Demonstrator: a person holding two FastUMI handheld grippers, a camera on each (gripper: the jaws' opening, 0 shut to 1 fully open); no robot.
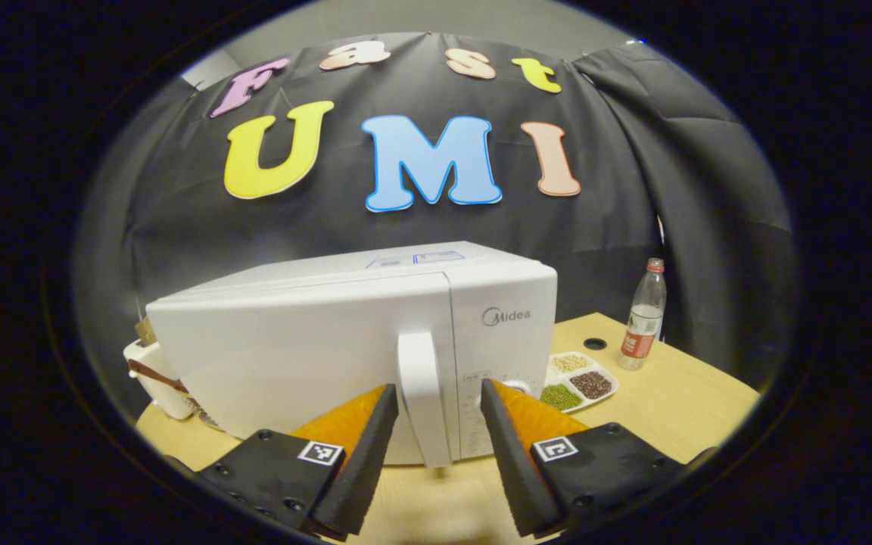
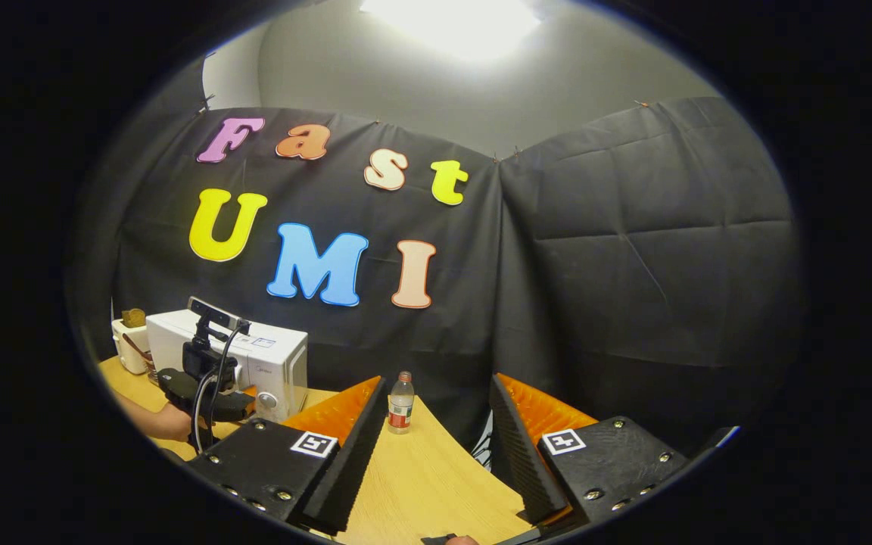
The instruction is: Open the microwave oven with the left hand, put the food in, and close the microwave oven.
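Note:
The white microwave (image 1: 307,341) stands on the wooden table (image 1: 678,409) with its door closed. My left gripper (image 1: 437,387) is open, one finger on either side of the door's upright white handle (image 1: 422,401), not pressing on it. A white divided plate of beans and grains (image 1: 581,378) lies just right of the microwave. In the right gripper view my right gripper (image 2: 436,382) is open and holds nothing, raised over the table (image 2: 421,477). Far to its left are the microwave (image 2: 269,356) and the left gripper (image 2: 205,378), held by a hand (image 2: 163,420).
A plastic water bottle (image 1: 644,318) stands at the table's far right, near a round hole (image 1: 595,344) in the top. A white container (image 1: 152,371) with brown contents sits behind the microwave's left side. The bottle (image 2: 400,401) stands between the right gripper's fingers, farther off.

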